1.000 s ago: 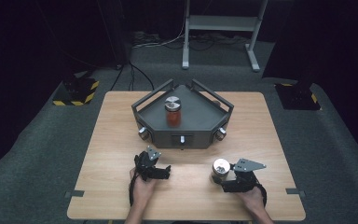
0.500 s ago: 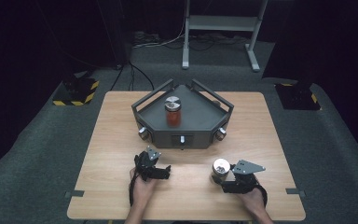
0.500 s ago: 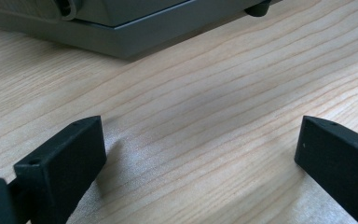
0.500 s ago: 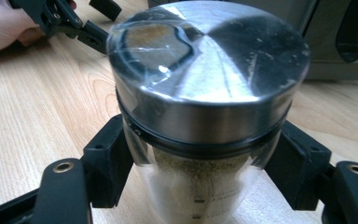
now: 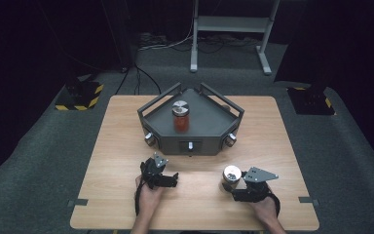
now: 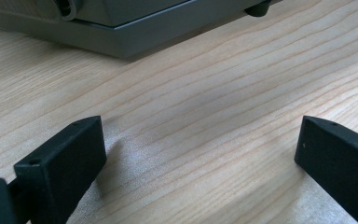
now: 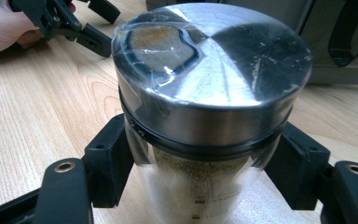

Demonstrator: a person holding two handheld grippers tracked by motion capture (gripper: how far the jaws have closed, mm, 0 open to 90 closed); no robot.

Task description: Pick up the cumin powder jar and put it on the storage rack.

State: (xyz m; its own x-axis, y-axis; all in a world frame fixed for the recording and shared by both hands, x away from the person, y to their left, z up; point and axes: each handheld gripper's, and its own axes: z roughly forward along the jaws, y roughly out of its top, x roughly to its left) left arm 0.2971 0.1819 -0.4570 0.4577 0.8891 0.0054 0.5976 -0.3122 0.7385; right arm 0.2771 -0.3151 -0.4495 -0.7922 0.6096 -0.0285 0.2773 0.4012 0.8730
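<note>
High view showed my right gripper (image 5: 234, 184) at the near right of the table (image 5: 126, 126), closed around a jar with a steel lid (image 5: 232, 174) that stood upright, its long axis vertical. The grey tray (image 5: 209, 119) lay straight ahead of it, toward the table's middle, with a second jar of red contents (image 5: 180, 116) already standing inside. My right hand was plainly the nearer one to the jar. In the right gripper view the jaws had just been closing, and both pads pressed the glass below the lid (image 7: 212, 56). My left gripper (image 5: 168, 179) rested apart to the left, its jaws wide and holding nothing over bare wood.
</note>
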